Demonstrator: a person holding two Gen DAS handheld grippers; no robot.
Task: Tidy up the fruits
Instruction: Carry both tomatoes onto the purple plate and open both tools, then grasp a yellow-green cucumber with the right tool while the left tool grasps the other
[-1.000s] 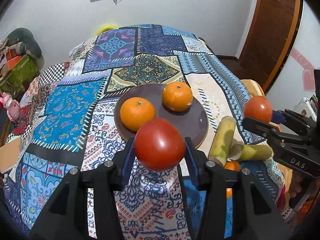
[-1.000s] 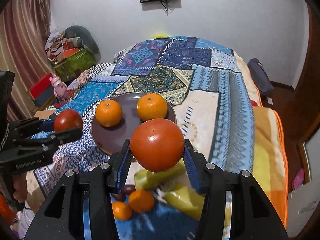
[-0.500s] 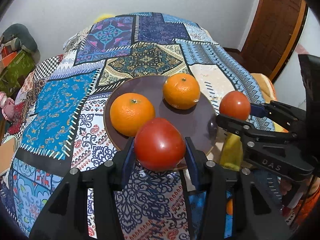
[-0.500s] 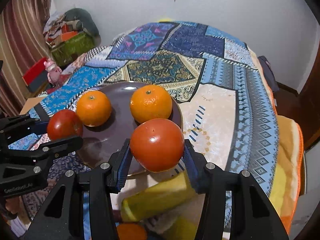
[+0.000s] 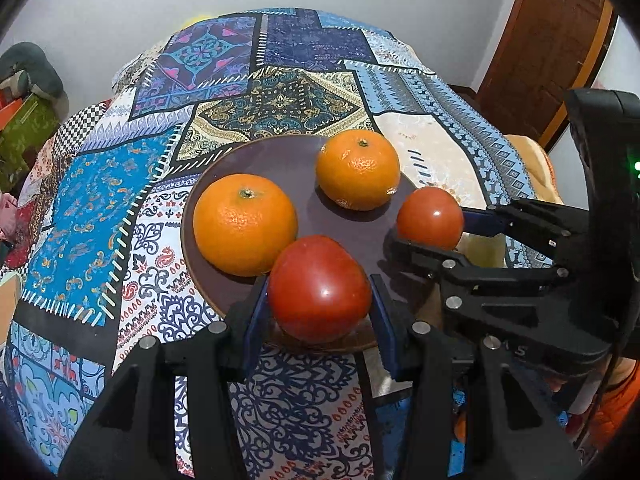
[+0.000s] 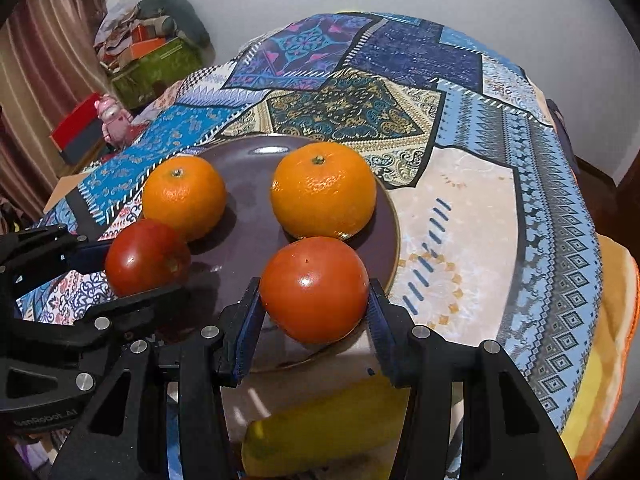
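Here the left gripper [image 5: 320, 306] has its jaws clamped on a red tomato [image 5: 319, 288], and the right gripper [image 6: 314, 300] likewise grips a second tomato [image 6: 314, 289]; both hang over the near edge of a brown plate [image 5: 280, 160] holding two oranges [image 5: 245, 224] on the patterned bedspread [image 5: 80, 208].

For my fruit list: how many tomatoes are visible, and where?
2: one tomato in the left claw, one tomato in the right claw, both over the plate.

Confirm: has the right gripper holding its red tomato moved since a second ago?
Yes. The right gripper with its red tomato came in from beyond the dark round plate, now over its rim.
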